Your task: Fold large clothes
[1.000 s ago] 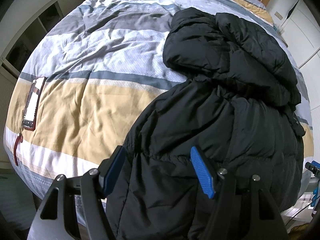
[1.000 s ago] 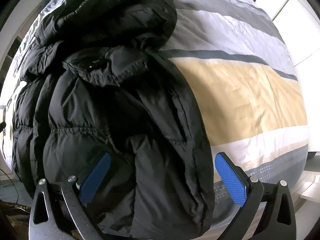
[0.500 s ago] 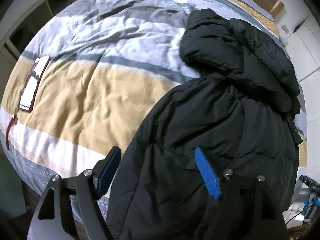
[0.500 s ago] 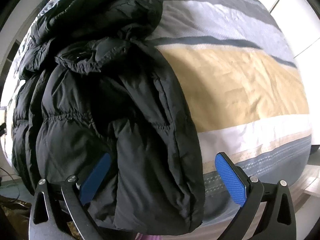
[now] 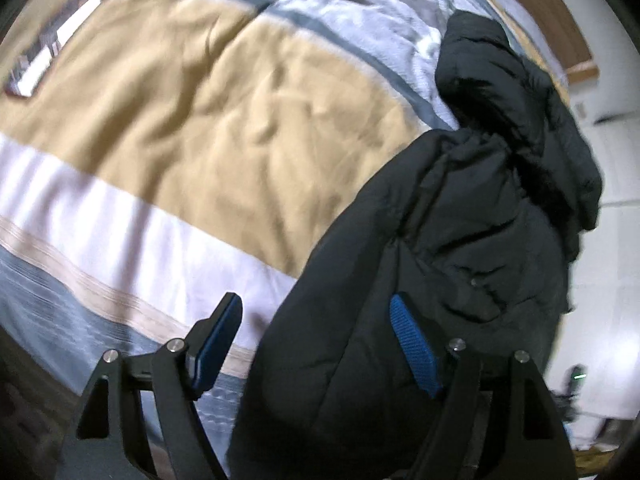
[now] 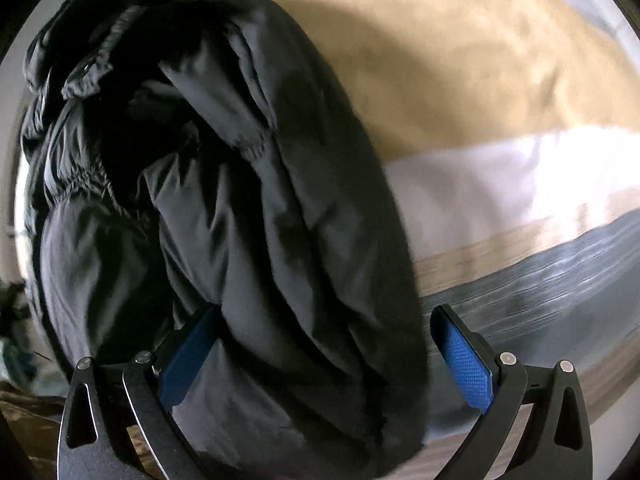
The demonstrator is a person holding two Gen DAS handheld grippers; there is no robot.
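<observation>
A black puffy hooded jacket [image 5: 460,240] lies lengthwise on a striped bedspread [image 5: 200,120], its hood toward the headboard. My left gripper [image 5: 316,344] hovers open over the jacket's lower left edge; that edge runs between the fingers, and the left pad [image 5: 216,340] hangs over bare bedspread. In the right wrist view the jacket [image 6: 248,200] fills the left and middle. My right gripper [image 6: 326,360] stands open astride the jacket's lower right edge, its right pad [image 6: 464,364] clear of the cloth over the grey stripe [image 6: 540,280].
A flat white item in a red case [image 5: 36,68] lies on the tan stripe at the far left. The wooden headboard [image 5: 560,20] and a white wall bound the far side. The bed's foot edge and the floor [image 5: 24,400] are just below the grippers.
Both grippers have sunk toward the jacket's lower end near the foot of the bed, so the jacket looks larger. The left jaws have spread a little wider, and the left view has rolled.
</observation>
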